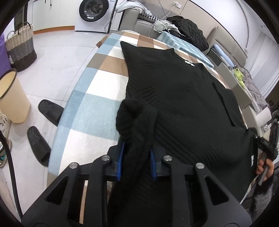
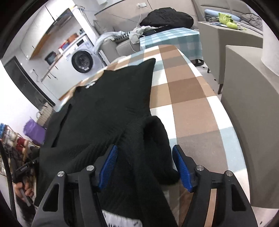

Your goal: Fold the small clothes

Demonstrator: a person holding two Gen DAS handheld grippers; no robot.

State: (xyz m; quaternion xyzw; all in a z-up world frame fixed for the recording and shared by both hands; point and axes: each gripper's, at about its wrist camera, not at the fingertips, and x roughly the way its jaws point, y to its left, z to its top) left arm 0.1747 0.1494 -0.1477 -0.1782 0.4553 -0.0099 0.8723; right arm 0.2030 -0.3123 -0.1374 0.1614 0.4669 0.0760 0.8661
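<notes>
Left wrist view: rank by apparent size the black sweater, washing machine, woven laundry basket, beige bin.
1. black sweater, by far the largest.
2-4. washing machine, woven laundry basket, beige bin: they look alike; differing distances and fisheye distortion make ranking unsure.

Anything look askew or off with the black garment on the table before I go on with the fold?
Mostly fine: the black garment lies flat on the checkered table. The left gripper pinches bunched cloth; the right gripper stands open around a rumpled lump.
</notes>
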